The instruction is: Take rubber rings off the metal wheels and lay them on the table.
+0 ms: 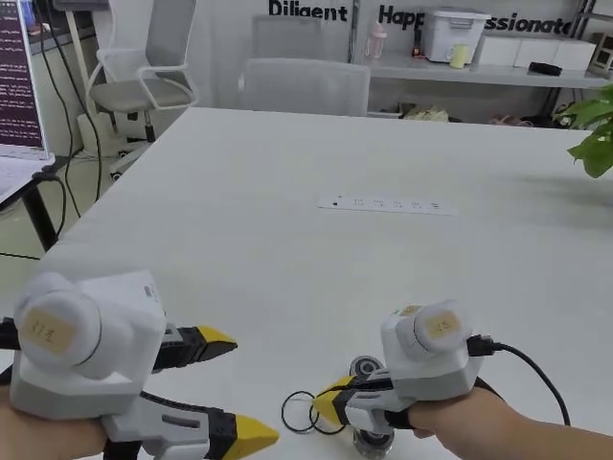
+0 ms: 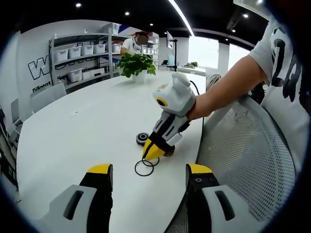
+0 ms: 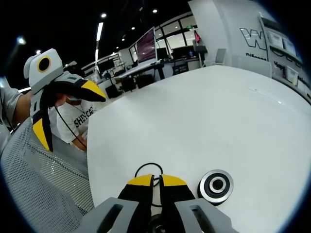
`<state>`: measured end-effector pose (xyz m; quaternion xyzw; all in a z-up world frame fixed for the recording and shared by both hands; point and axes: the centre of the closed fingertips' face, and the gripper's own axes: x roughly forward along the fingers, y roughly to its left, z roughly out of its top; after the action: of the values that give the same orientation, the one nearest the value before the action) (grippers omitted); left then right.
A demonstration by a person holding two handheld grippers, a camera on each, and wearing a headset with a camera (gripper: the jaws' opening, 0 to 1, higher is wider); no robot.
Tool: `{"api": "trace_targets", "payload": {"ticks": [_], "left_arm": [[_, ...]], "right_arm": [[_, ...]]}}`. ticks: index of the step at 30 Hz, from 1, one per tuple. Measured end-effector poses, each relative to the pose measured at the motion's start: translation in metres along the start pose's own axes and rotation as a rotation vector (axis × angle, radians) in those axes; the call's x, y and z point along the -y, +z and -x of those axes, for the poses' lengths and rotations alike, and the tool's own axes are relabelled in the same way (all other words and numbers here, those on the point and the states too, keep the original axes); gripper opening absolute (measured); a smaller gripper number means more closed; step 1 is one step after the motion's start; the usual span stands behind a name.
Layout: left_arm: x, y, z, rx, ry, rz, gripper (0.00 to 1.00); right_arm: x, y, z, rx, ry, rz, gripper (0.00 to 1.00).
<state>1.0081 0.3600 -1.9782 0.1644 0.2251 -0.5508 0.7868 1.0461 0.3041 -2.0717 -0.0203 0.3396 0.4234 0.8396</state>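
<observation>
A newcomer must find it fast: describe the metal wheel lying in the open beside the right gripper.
Find the edge of the white table nearest the person, where the right gripper is. Beside its jaws a metal wheel lies flat. Unlike the thin black rings nearby, it is thick and silver, with a dark band round its hub.

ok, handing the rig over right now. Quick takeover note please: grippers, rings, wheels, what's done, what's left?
Left gripper: open, held up at the near edge, holding nothing.
Right gripper: fingers shut, tips low at the rings; cannot tell if one is pinched.
Two rubber rings lie overlapping on the table, at the right gripper's tips.
One wheel sits beside the right gripper, and a second wheel is under it.
Done: two rings off.
Left: check both wheels for remaining rings, which are too small to tell here.
</observation>
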Motion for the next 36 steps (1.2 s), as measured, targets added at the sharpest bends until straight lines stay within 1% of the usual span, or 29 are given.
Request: {"api": "trace_targets", "payload": {"ticks": [6, 11, 15, 20, 24, 29, 31, 36], "left_arm": [[0.0, 0.003, -0.002, 0.001, -0.004, -0.001, 0.58], [0.0, 0.004, -0.004, -0.001, -0.011, -0.003, 0.58], [-0.001, 0.005, -0.005, -0.002, -0.013, -0.007, 0.58], [-0.002, 0.008, -0.007, 0.002, -0.015, -0.004, 0.58], [-0.004, 0.009, -0.009, 0.0, -0.016, -0.013, 0.58], [-0.007, 0.013, -0.013, 0.0, -0.016, -0.014, 0.58], [-0.01, 0.013, -0.015, -0.003, -0.02, -0.018, 0.58], [-0.015, 0.018, -0.02, 0.007, -0.034, 0.003, 0.57]], "right_arm": [[0.002, 0.0, 0.008, 0.009, 0.002, -0.002, 0.03], [0.005, 0.002, 0.022, 0.037, 0.006, -0.014, 0.05], [0.01, 0.002, 0.031, 0.05, 0.0, -0.02, 0.06], [0.019, 0.003, 0.044, 0.074, -0.016, -0.035, 0.07], [0.025, 0.003, 0.052, 0.079, -0.028, -0.043, 0.09], [0.037, 0.001, 0.063, 0.086, -0.055, -0.051, 0.1], [0.041, 0.001, 0.066, 0.089, -0.064, -0.054, 0.11], [0.049, 0.0, 0.074, 0.094, -0.086, -0.057, 0.11]]}}
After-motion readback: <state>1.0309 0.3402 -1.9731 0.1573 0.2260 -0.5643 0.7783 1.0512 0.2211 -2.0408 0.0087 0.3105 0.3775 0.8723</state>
